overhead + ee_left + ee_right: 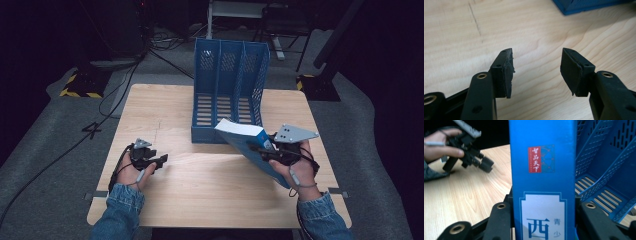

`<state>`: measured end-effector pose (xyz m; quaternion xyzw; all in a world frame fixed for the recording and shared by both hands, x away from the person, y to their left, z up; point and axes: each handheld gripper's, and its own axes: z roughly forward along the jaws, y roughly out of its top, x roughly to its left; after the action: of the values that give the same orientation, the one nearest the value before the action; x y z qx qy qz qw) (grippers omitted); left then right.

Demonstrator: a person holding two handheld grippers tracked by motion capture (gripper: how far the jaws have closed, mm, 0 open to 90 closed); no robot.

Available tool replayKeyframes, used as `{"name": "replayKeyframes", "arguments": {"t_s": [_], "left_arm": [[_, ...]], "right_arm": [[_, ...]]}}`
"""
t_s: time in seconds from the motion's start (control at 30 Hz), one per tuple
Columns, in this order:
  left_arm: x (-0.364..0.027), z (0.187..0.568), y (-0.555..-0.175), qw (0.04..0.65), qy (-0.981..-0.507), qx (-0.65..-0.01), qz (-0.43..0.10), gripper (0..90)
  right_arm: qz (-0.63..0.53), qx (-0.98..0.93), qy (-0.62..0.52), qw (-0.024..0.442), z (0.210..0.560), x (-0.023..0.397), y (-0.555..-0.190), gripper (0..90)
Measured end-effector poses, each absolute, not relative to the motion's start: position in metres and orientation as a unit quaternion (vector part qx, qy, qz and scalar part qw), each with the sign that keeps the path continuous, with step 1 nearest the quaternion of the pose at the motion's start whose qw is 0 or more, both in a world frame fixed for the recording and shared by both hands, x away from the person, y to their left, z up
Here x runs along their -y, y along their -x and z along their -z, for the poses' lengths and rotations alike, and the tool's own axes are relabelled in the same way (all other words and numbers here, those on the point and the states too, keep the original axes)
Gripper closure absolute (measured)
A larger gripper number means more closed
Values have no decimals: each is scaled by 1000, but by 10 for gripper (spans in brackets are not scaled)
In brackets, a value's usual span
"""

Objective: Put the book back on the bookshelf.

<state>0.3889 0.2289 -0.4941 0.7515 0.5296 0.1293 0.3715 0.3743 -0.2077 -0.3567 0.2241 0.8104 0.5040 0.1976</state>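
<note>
The right tongs (260,148) are clamped on a thick blue book (247,145), gripping it across its spine so that the spine fills the space between the two black jaws in the right gripper view. From that view the book (542,180) stands straight up out of the tongs, with a small red label in its upper half and a white panel with dark characters lower down, right at the jaws. Seen from above, the book is lifted clear of the tabletop (200,185) and tilted, its white page edge turned up and away from the tongs, its far corner just in front of the blue file rack (230,85). The rack stands upright beyond the right tongs, three slotted compartments side by side with perforated dividers; in the right gripper view its compartments (604,170) rise just behind and to one side of the book.

The left tongs (159,161) are well apart from the book, across the tabletop from the right tongs, held low over the wood in the person's left hand (132,172). Their jaws stand partly apart with nothing between them: in the left gripper view the two worn pads (509,72) frame bare wood grain, and a corner of the blue rack (584,6) lies ahead of them. Denim sleeves (117,212) cover both forearms.
</note>
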Motion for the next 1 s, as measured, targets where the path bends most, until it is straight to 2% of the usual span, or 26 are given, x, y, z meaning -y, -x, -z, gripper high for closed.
{"name": "replayKeyframes", "arguments": {"t_s": [0.17,0.27,0.67,1.0], "left_arm": [[-238,501,-390,374,-750,-528,-137,478],[-239,504,-392,388,-744,-526,-143,468],[-249,507,-398,435,-705,-552,-91,472],[-246,506,-399,426,-711,-549,-101,471]], "right_arm": [[-506,-807,-237,192,347,212,-379,615],[-504,-806,-244,191,342,214,-382,615],[-518,-796,-262,173,312,224,-388,616],[-525,-787,-266,183,287,221,-391,616]]}}
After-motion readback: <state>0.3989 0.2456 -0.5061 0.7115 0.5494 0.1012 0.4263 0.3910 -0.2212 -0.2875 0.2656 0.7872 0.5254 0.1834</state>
